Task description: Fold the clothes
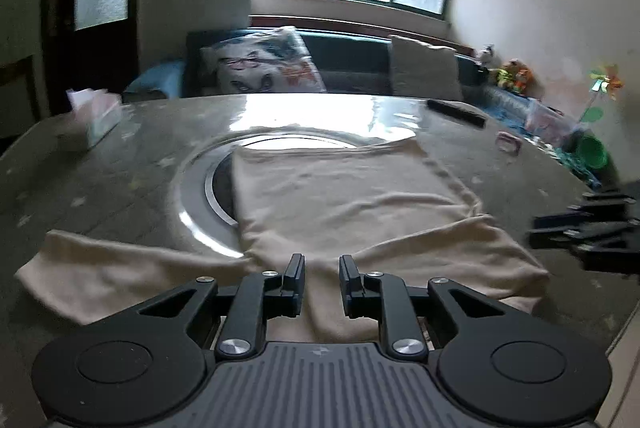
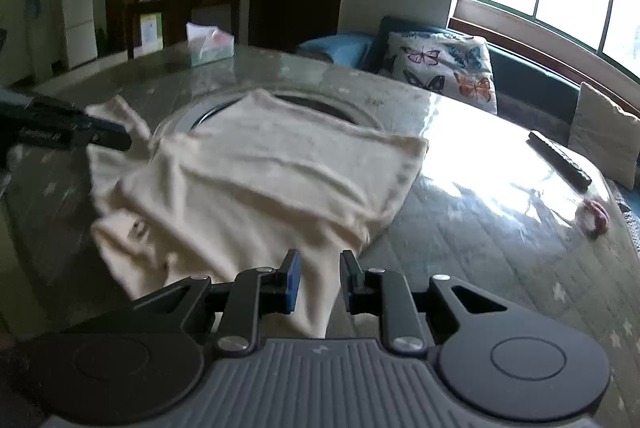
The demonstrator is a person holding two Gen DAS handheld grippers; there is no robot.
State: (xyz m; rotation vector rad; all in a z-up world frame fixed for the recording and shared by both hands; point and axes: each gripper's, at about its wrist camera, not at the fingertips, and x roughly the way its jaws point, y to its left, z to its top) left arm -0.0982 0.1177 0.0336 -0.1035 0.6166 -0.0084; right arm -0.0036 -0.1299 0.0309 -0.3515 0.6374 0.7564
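Left wrist view: left gripper (image 1: 321,282) and right gripper (image 2: 320,280) hover part-open, holding nothing, over cream shirt (image 1: 352,196); closing shallowly could let the fabric slip.

garment (image 1: 344,196) on table (image 1: 132,164), tissue box (image 1: 98,116) far left; sofa (image 1: 352,62) behind

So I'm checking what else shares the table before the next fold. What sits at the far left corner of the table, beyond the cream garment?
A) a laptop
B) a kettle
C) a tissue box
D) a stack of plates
C: a tissue box with a tissue sticking up stands on the table beyond the cream garment, also seen in the left wrist view.
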